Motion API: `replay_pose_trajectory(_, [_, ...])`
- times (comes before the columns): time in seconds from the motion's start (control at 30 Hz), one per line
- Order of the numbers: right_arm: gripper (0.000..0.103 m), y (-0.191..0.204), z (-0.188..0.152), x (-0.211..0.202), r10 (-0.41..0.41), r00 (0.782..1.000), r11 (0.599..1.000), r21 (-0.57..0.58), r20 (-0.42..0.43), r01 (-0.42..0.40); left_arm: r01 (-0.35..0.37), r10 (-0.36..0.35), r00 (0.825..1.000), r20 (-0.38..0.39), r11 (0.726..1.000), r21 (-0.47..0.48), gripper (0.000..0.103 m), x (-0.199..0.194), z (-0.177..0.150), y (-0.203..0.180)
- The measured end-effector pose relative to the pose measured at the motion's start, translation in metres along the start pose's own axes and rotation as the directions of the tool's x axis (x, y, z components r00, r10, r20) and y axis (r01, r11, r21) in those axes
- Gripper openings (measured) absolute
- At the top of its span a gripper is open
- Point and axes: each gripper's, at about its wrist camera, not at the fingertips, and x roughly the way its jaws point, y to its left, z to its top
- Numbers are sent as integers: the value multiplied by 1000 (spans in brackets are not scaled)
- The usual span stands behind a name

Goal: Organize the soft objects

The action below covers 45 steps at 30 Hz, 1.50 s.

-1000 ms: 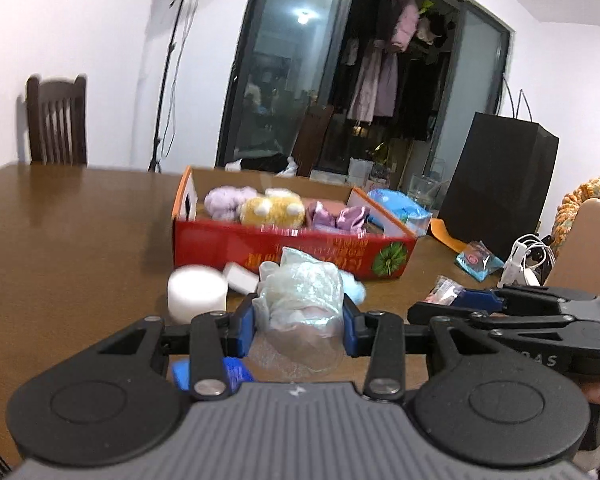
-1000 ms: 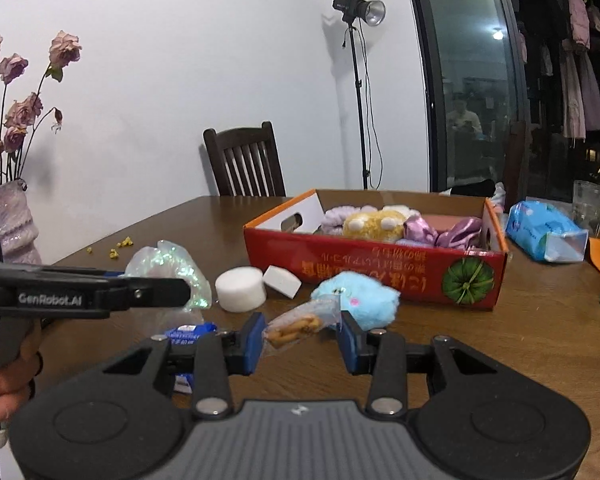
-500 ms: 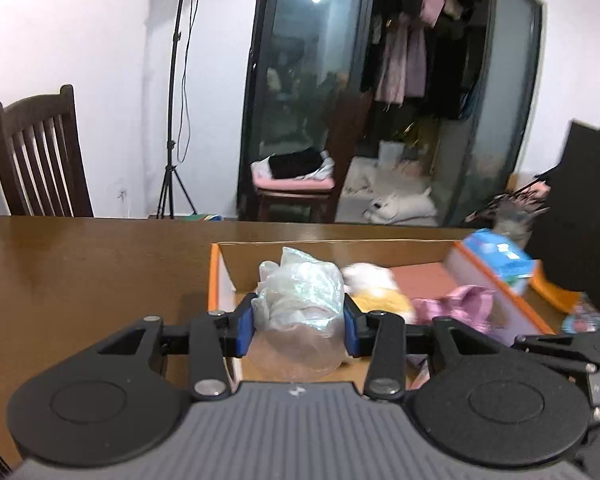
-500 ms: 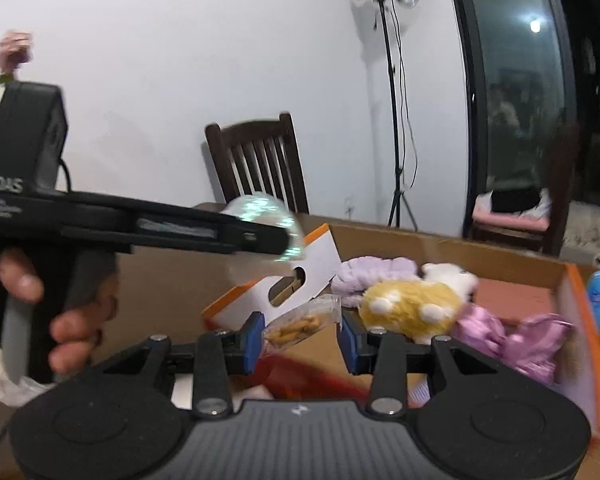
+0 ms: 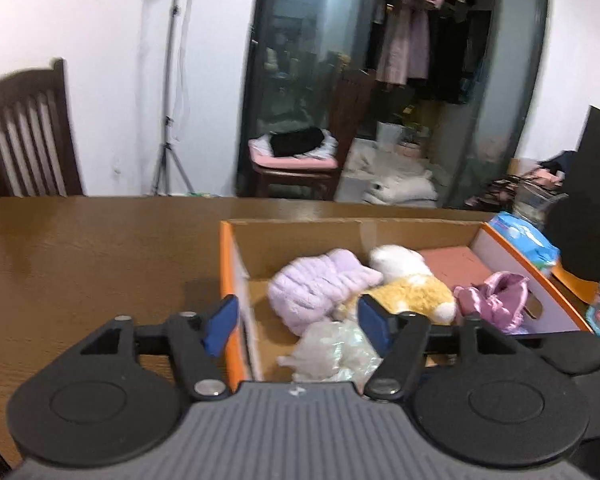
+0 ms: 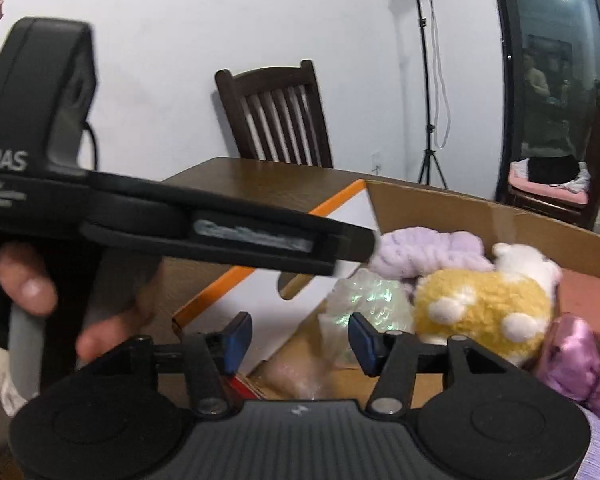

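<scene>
Left claw (image 5: 296, 322): its two blue pads stand wide apart and are opening; nothing is pressed between them.
Left claw, what lies at it: a crumpled clear plastic bag (image 5: 332, 354) sits loose just below and between the pads, on the floor of the box; whether the right pad brushes it cannot be told.
Left claw, position: it hangs over the near left corner of the cardboard box (image 5: 292, 229), and its left pad is outside the orange-edged left wall.
Ahead of the left claw: a lilac fluffy cloth (image 5: 320, 288), with a yellow and white plush toy (image 5: 408, 292) to the right of it, the two touching.
Right of the left claw: a pink satin bundle (image 5: 496, 300) lies against the box's right wall.
Right claw (image 6: 298, 338): its blue pads are partly apart and opening; they press on nothing.
Right claw, what lies at it: a small clear packet with tan contents (image 6: 300, 376) lies below the gap, blurred, on the box floor.
Beyond the right claw: the shiny plastic bag (image 6: 364, 300) lies just ahead, and the yellow plush (image 6: 484, 312) is ahead to the right.
Left of the right claw: a hand (image 6: 32, 292) holds the other tool's grip, and that tool's black arm crosses above the box wall.
Bench (image 5: 80, 256): brown wood, carrying the box; a dark wooden chair (image 5: 28, 140) stands behind it, far to the left of the left claw.
</scene>
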Motion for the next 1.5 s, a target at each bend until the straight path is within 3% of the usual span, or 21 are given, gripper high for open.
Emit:
replay_pose_trajectory(0.2, [54, -4, 7, -70, -66, 995, 998, -14, 68, 67, -31, 30, 996, 83, 999, 11, 74, -70, 9, -3])
replay_pose_trajectory(0.43, [64, -14, -4, -194, -220, 958, 975, 14, 183, 222, -56, 42, 984, 172, 995, 78, 82, -173, -25, -27])
replay_pose_trajectory(0.67, [66, 8, -48, -257, -251, 941, 968, 39, 226, 248, -74, 55, 975, 215, 994, 83, 83, -233, -84, -66])
replay_pose_trajectory(0.73, [71, 21, -72, -267, -248, 939, 969, 43, 237, 245, -59, 42, 972, 230, 996, 70, 84, -248, -108, -77])
replay_pose_trajectory(0.87, [72, 50, -126, -276, -259, 938, 966, 40, 231, 257, -37, 29, 977, 213, 999, 34, 84, -272, -167, -97])
replay_pose_trajectory(1.0, [72, 69, -177, -284, -227, 950, 972, 110, 216, 207, -24, 23, 990, 140, 1000, 7, 84, -275, -204, -104])
replay_pose_trajectory(1.13, [72, 74, -198, -282, -216, 959, 972, 133, 182, 194, -66, 63, 991, 118, 998, 18, 84, -269, -207, -101])
replay_pose_trajectory(1.3, [72, 74, -193, -280, -234, 950, 969, 126, 207, 211, -51, 52, 990, 134, 999, -15, 84, -257, -196, -89])
replay_pose_trajectory(1.5, [66, 61, -169, -245, -210, 961, 973, 140, 182, 186, -78, 74, 993, 93, 996, 40, 84, -189, -164, -69])
